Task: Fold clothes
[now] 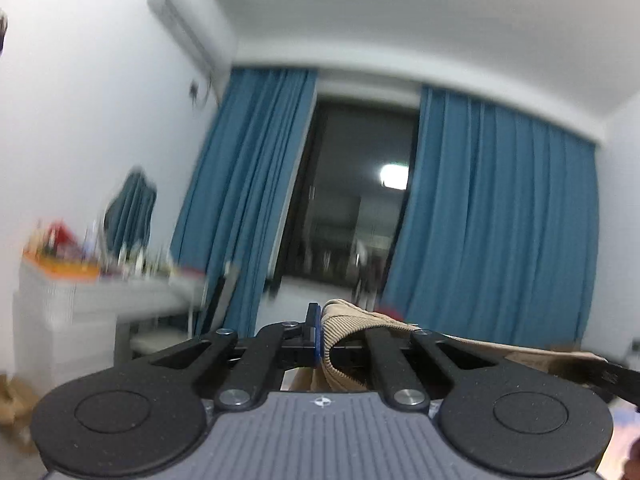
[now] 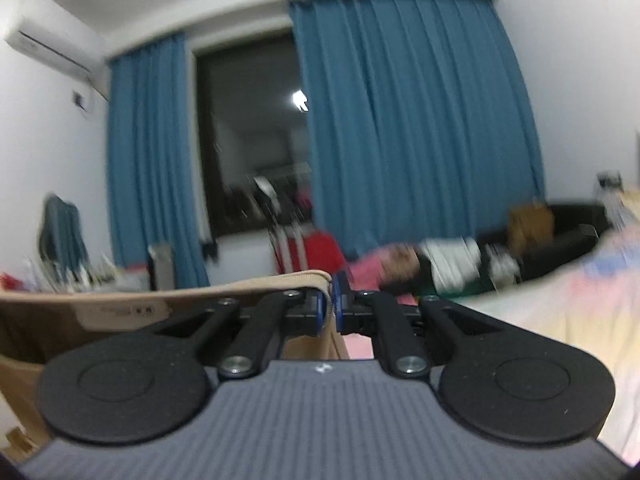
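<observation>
Two grippers, left (image 1: 320, 330) and right (image 2: 331, 304), clench a tan ribbed corduroy garment (image 1: 344, 324) aloft; folding not yet begun.

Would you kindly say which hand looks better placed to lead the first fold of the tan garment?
Probably the right. Its tongs pinch the tan garment neatly at a flat hem edge, while the left tongs grip a bunched ribbed part. Both hold it stretched between them, so the margin is small.
</observation>
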Available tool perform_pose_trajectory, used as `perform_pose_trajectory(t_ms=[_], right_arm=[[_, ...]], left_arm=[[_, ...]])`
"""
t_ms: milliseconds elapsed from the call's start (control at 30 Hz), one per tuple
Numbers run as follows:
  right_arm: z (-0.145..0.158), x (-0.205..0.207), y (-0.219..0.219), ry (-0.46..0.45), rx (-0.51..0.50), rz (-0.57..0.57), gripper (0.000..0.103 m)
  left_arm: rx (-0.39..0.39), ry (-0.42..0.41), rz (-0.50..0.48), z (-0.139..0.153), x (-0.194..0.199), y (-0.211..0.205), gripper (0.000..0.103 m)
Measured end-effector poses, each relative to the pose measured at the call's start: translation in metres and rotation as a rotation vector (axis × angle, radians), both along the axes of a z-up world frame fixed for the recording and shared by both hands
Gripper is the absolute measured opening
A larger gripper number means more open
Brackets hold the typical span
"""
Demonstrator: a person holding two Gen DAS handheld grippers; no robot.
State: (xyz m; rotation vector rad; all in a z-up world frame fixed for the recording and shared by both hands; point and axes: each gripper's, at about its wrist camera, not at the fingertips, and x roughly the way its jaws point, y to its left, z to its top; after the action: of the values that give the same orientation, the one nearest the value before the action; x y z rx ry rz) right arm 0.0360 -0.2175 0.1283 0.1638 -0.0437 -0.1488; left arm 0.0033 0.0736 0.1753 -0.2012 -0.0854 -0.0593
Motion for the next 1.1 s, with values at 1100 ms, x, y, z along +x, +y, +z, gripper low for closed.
perform_pose_trajectory(t_ms=[1100], right_arm=[[0.271,-0.103,-0.024,-0.245,-0.086,0.099,0.015]], left_arm=[[0.046,-0.134,-0.121,0.276,-0.036,0.002,0.011]])
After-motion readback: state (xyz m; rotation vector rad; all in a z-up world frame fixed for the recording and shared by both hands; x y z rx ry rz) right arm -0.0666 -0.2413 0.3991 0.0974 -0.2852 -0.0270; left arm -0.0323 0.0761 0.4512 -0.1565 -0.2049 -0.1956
